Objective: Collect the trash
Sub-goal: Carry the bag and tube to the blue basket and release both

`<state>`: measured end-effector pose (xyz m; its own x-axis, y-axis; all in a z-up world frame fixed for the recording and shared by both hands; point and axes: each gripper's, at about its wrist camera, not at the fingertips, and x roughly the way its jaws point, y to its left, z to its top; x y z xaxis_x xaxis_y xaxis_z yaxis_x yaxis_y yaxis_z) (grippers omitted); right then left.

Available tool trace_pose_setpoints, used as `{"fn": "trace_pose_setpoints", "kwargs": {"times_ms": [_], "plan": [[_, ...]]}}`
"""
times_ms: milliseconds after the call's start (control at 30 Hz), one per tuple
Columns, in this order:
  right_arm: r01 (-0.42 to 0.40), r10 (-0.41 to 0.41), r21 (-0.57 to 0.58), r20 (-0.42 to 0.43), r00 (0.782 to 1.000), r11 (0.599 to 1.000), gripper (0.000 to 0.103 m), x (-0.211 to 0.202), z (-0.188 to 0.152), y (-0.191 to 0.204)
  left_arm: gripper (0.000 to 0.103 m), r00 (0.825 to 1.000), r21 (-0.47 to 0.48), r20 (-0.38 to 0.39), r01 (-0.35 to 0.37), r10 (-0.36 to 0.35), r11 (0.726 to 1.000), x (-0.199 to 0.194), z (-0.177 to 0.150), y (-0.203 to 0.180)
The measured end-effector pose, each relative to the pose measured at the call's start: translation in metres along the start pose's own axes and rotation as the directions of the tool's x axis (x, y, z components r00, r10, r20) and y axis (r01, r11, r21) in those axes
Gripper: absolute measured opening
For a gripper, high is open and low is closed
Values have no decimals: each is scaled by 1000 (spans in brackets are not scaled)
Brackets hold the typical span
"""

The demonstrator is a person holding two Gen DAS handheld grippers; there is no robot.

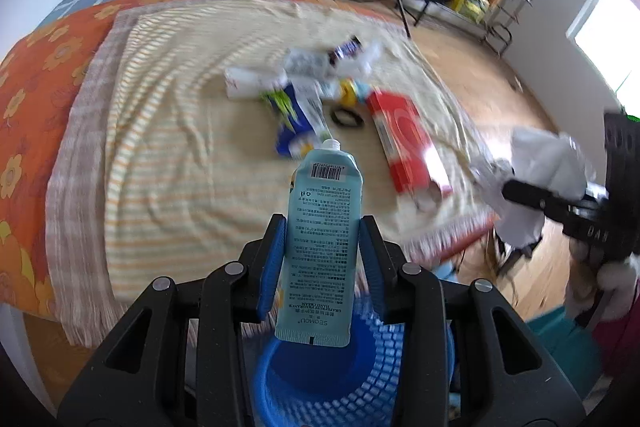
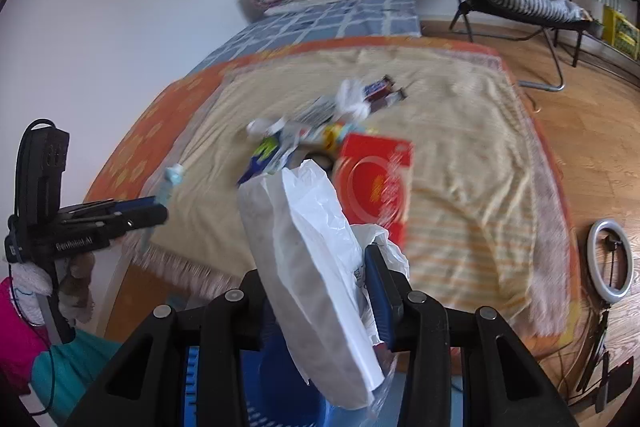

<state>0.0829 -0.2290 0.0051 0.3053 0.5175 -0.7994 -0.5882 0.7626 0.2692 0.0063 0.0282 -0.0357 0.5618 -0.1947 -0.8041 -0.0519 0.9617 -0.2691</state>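
**Two pieces of trash held above the bin, both at risk of a missed drop**

Two items are gripped at once. The left gripper (image 1: 324, 251) is clamped on a pale blue squeeze tube (image 1: 320, 227), held nozzle-up between the blue pads, directly over the blue perforated plastic waste basket (image 1: 352, 379). The right gripper (image 2: 320, 291) is closed on a crumpled white plastic bag and paper wrapper (image 2: 316, 267), with the same basket (image 2: 288, 379) seen below it.

A miss is judged possible: the tube is pinched at mid-body and could tip sideways on release and strike the basket rim. The loose bag could cling to a pad or drift outside the basket. More trash, including a red cardboard box (image 1: 404, 143), is left on the striped yellow blanket (image 1: 168, 155) of the bed.

On the tube, "SEOMOU" and a barcode can be read; the smaller print is too fine. "GenRobot.AI" appears to be printed on the left gripper's body in the right wrist view.
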Motion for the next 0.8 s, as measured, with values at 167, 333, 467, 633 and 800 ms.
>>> {"fn": "trace_pose_setpoints", "kwargs": {"times_ms": [167,333,467,633,800], "plan": [[-18,17,-32,-36,999,999,41,2,-26,16,37,998,20,-54,32,-31,999,6,-37,-14],[-42,37,-56,-84,996,998,41,8,-53,29,37,993,30,-109,37,-34,999,14,-70,-20],[-57,47,-73,-127,991,996,41,15,-74,38,37,988,44,-150,37,-30,998,21,-92,-24],[-66,48,-86,-193,980,994,42,30,-97,47,37,978,45,-206,27,-17,999,33,-114,-25],[-80,51,-113,-240,969,990,43,43,-114,57,37,973,63,-232,20,-5,998,39,-127,-29]]}}
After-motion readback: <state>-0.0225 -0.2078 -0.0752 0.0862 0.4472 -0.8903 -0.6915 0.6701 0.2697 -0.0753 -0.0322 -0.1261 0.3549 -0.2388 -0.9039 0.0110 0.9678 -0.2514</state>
